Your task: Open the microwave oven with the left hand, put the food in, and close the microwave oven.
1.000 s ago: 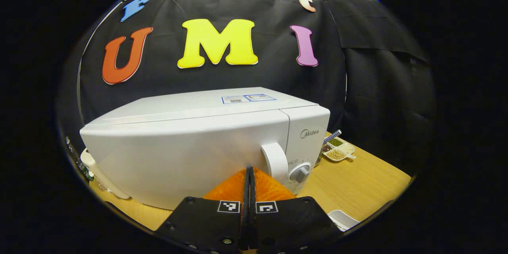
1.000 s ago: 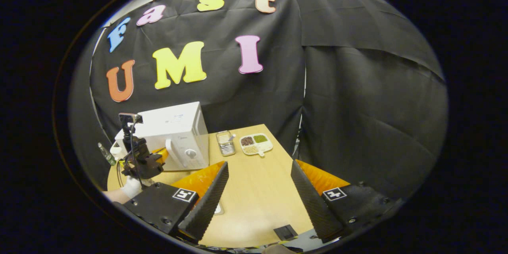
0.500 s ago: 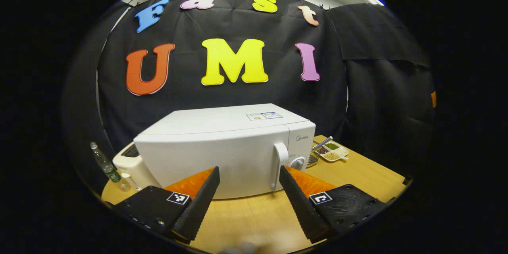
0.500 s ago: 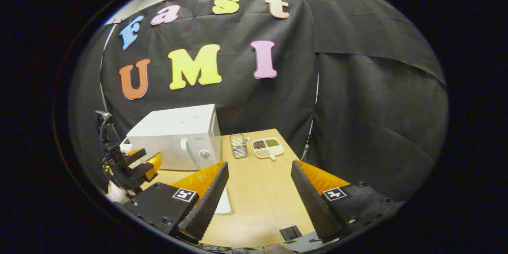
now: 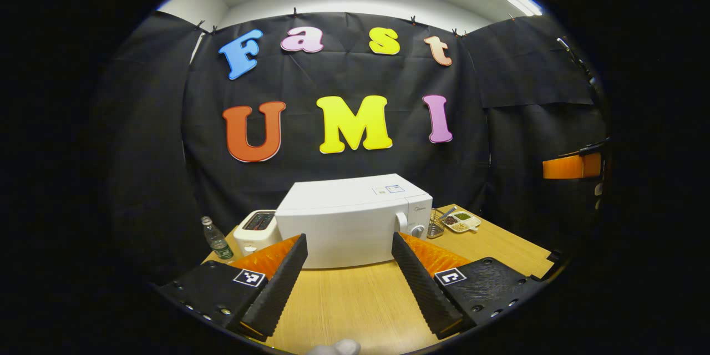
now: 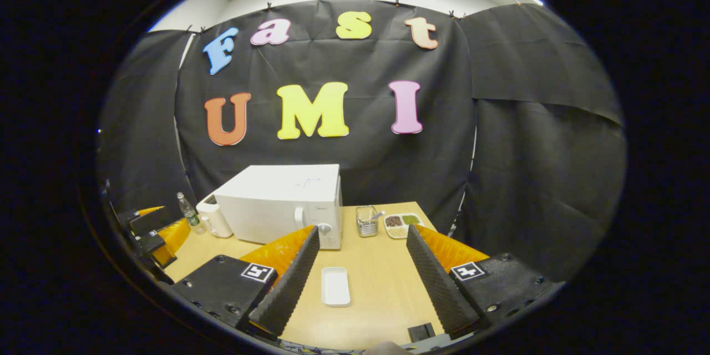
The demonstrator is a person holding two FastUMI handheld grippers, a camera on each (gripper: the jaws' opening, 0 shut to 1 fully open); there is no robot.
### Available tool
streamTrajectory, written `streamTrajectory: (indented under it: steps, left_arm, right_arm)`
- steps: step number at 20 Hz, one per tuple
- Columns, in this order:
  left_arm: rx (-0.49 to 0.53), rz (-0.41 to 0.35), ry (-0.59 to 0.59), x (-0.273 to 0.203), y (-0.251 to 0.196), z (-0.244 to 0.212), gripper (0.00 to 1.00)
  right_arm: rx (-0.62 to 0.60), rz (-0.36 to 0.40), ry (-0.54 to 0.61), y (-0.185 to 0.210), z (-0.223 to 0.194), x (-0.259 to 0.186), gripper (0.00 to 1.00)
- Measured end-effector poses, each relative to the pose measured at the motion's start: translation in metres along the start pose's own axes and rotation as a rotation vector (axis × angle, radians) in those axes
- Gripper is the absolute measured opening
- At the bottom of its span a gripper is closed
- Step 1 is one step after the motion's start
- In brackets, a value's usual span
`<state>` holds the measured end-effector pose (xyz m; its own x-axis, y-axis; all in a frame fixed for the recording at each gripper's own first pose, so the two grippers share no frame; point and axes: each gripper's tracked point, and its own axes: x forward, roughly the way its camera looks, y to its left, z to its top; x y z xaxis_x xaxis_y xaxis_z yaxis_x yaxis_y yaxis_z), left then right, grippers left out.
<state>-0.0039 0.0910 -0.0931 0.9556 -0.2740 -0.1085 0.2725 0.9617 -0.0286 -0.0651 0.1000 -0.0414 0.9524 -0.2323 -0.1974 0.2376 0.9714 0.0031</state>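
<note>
Left hand-held gripper [image 5: 348, 280] hangs over the table [image 5: 355, 299] w/ fingers spread wide, nothing between them; it points at the microwave oven [image 5: 352, 219], well apart from it. Oven is white, door shut, handle [image 5: 400, 222] & dial [image 5: 417, 229] at its right end in the left gripper view. Just left of it sits a white toaster [image 5: 254, 230], then a small clear bottle [image 5: 215, 239] w/ green label. To the oven's right: a wire basket [image 5: 436, 226] and a divided tray [image 5: 460, 221] of grains/beans. Right hand-held gripper [image 6: 360, 272] also spread apart, empty, held above the table's near part. In the right gripper view a shallow white rectangular dish [image 6: 335, 286] lies flat on the table between its fingers, in front of the oven & apart from it; cannot tell whether any food is in it. The left hand-held gripper also shows at that view's left edge, near the bottle.
</note>
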Motion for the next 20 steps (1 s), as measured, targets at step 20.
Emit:
streamTrajectory:
  steps: [20]
  left_arm:
    - [-0.044,0.096,-0.089,-0.041,0.034,0.079,0.95]
  right_arm:
    - [-0.03,0.044,-0.162,0.026,0.057,-0.032,0.92]
